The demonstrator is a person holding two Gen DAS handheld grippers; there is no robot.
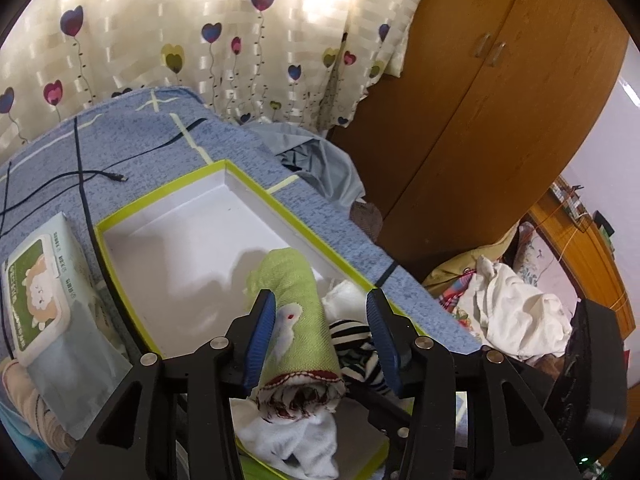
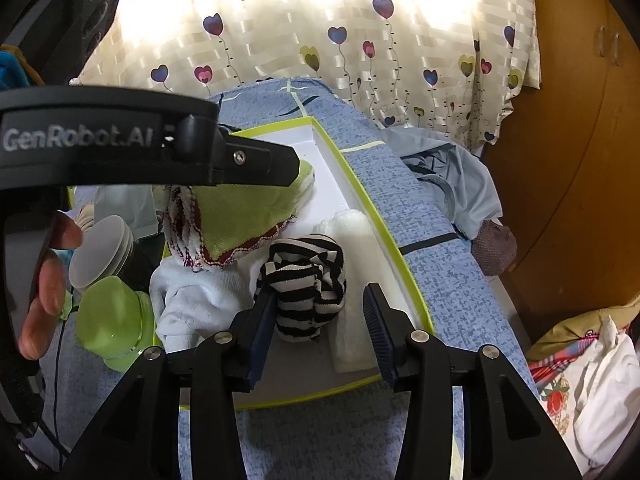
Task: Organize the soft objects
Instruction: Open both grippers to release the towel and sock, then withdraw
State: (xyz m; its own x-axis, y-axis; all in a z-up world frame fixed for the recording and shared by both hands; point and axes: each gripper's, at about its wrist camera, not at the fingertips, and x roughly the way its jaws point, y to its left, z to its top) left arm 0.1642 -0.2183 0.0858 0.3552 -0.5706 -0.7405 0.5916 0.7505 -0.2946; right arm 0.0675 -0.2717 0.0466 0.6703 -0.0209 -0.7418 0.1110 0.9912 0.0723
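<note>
Left tongs [image 1: 324, 320] released, straddling green rolled cloth [image 1: 296, 312] (in the box [image 1: 160, 196]); right tongs [image 2: 320, 316] released beside striped roll [image 2: 304, 280].

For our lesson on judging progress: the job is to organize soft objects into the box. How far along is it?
Done: the green rolled cloth, the striped roll and some white cloth already lie in the yellow-rimmed box.
In hand: nothing is gripped. The left gripper stands open around the green roll, the right gripper open beside the striped roll.
Left: most of the box floor is bare, and the white cloth looks loose.
</note>
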